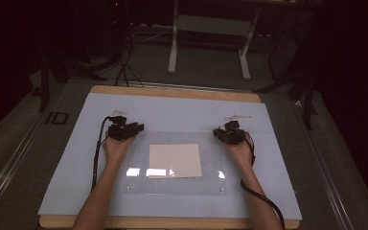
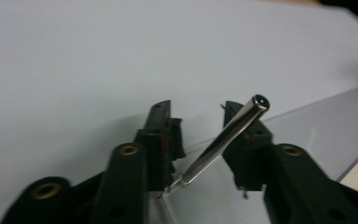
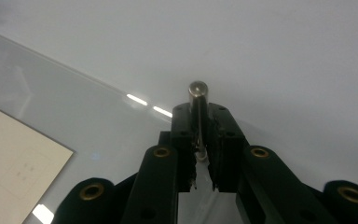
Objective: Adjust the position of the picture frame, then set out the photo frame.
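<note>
Two slim, shiny metal pins are in hand at the far corners of a clear acrylic sheet lying on a pale blue mat that covers the wooden table.

In the left gripper view, the left tongs stand apart, and the left metal pin leans loose in the gap, its tip down on the sheet's corner and its flat head tilted toward one o'clock, resting against the right-hand jaw. In the high view these tongs sit at about ten o'clock from the cream square of paper under the sheet.

In the right gripper view, the right tongs are clamped on the right metal pin, which stands upright with its round head poking above the jaw tips at twelve o'clock. In the high view these tongs sit at about two o'clock from the paper, at the sheet's far right corner.

Both hands rest near the sheet's far edge, well apart from each other.
</note>
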Demonstrator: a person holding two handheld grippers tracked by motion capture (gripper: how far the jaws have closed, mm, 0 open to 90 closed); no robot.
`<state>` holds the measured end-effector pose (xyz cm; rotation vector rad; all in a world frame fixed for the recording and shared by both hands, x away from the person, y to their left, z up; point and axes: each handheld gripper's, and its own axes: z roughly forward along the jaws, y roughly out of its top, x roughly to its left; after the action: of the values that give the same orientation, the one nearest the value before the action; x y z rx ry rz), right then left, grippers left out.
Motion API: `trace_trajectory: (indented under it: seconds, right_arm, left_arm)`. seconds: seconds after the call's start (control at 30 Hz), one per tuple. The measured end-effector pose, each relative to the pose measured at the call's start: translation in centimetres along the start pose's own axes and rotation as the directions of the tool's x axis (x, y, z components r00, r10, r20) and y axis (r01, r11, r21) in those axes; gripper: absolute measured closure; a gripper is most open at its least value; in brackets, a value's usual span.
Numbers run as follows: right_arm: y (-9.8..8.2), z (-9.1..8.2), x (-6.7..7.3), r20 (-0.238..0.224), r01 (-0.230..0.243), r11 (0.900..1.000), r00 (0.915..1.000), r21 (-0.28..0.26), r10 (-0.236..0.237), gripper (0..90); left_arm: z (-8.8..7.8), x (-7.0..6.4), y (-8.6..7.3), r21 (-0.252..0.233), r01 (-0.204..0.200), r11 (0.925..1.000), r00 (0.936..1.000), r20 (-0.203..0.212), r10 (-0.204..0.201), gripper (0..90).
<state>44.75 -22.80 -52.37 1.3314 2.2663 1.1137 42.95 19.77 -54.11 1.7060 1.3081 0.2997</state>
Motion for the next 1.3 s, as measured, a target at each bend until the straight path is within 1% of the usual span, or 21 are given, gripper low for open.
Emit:
trace_trajectory:
  seconds: [0.03,0.07,0.13,0.17,0.2,0.23,0.27,0.33,0.4,0.5,0.6,0.73,0.8,0.93,0.97,1.03,1.07,1.13,1.2,1.27,1.3]
  right_arm:
    - [0.0,0.0,0.0,-0.003,-0.003,1.000,1.0000,0.001,0.003,81.2]
    - [-0.1,0.0,-0.1,-0.004,-0.004,1.000,1.0000,0.005,0.004,81.0]
    - [-0.2,0.0,0.0,0.006,0.001,1.000,1.0000,0.007,-0.001,79.0]
    - [-0.2,0.0,0.0,0.007,0.001,1.000,1.0000,0.007,-0.001,78.7]
    - [-0.1,-0.1,0.0,0.007,0.002,1.000,1.0000,0.001,-0.002,76.8]
    - [-0.1,-0.2,0.0,0.010,0.002,1.000,0.9999,-0.008,-0.002,75.5]
    - [-0.1,-0.2,0.0,0.010,0.002,1.000,0.9999,-0.008,-0.002,75.5]
    - [0.1,-0.5,0.1,0.000,-0.002,1.000,1.0000,-0.026,0.002,74.0]
    - [0.2,-0.7,0.2,0.006,0.012,0.999,0.9999,-0.042,-0.011,73.4]
    - [0.4,-1.0,0.2,0.012,0.016,0.998,0.9998,-0.062,-0.015,74.9]
    - [0.4,-1.2,0.3,0.011,0.020,0.997,0.9998,-0.072,-0.019,73.2]
    - [0.4,-1.5,0.3,0.017,0.023,0.995,0.9996,-0.094,-0.021,75.8]
    - [0.4,-1.6,0.3,0.019,0.026,0.995,0.9995,-0.098,-0.024,78.1]
    - [0.3,-1.5,0.3,0.013,0.035,0.994,0.9994,-0.104,-0.034,82.8]
    - [0.3,-1.5,0.5,0.021,0.045,0.993,0.9989,-0.105,-0.043,83.4]
    - [0.3,-1.5,0.6,0.036,0.059,0.993,0.9978,-0.104,-0.056,84.2]
    - [0.3,-1.5,0.7,0.040,0.064,0.993,0.9974,-0.103,-0.060,84.3]
    - [0.3,-1.5,0.7,0.038,0.063,0.993,0.9975,-0.102,-0.059,84.3]
    - [0.3,-1.5,0.6,0.035,0.059,0.993,0.9978,-0.106,-0.055,84.3]
    - [0.2,-1.5,0.6,0.035,0.058,0.993,0.9979,-0.107,-0.054,84.4]
    - [0.2,-1.5,0.6,0.035,0.058,0.993,0.9979,-0.107,-0.054,84.4]
  left_arm:
    - [-0.3,0.1,-0.1,-0.009,0.005,0.9999,1.0000,0.008,-0.005,61.0]
    - [-0.4,0.2,-0.2,-0.013,0.006,0.9999,1.0000,0.004,-0.006,59.7]
    - [-0.8,0.0,-0.4,-0.029,-0.007,0.9996,0.9995,-0.030,0.007,55.7]
    - [-1.2,-0.3,-0.6,-0.040,-0.023,0.9989,0.9985,-0.050,0.021,54.4]
    - [-1.4,-0.4,-0.7,-0.047,-0.026,0.9986,0.9983,-0.053,0.023,53.4]
    - [-1.5,-0.5,-0.7,-0.044,-0.036,0.9984,0.9979,-0.056,0.034,51.6]
    - [-1.5,-0.5,-0.7,-0.044,-0.036,0.9984,0.9979,-0.056,0.034,50.4]
    - [-1.8,-0.9,-0.6,-0.052,-0.060,0.9968,0.9960,-0.070,0.057,49.3]
    - [-2.1,-1.1,-0.5,-0.061,-0.070,0.9957,0.9956,-0.067,0.066,49.0]
    - [-2.4,-1.3,-0.4,-0.079,-0.066,0.9947,0.9970,-0.045,0.062,49.8]
    - [-2.8,-1.6,-0.4,-0.096,-0.090,0.9913,0.9949,-0.055,0.085,50.9]
    - [-3.0,-1.9,-0.5,-0.107,-0.121,0.9869,0.9915,-0.061,0.115,51.3]
    - [-3.0,-2.1,-0.6,-0.107,-0.140,0.9844,0.9888,-0.068,0.133,51.9]
    - [-3.0,-2.0,-0.6,-0.105,-0.140,0.9847,0.9878,-0.083,0.131,53.9]
    - [-3.0,-1.9,-0.6,-0.103,-0.137,0.9852,0.9879,-0.086,0.129,54.3]
    - [-2.9,-1.8,-0.6,-0.097,-0.139,0.9855,0.9878,-0.085,0.131,57.4]
    - [-2.8,-1.9,-0.6,-0.093,-0.150,0.9843,0.9853,-0.096,0.141,58.4]
    - [-2.6,-2.0,-0.6,-0.082,-0.166,0.9827,0.9822,-0.103,0.157,60.5]
    - [-2.4,-2.1,-0.5,-0.074,-0.173,0.9821,0.9812,-0.099,0.166,63.5]
    - [-2.2,-2.2,-0.5,-0.070,-0.172,0.9826,0.9814,-0.099,0.165,67.4]
    - [-2.1,-2.2,-0.4,-0.068,-0.169,0.9833,0.9819,-0.099,0.162,70.8]
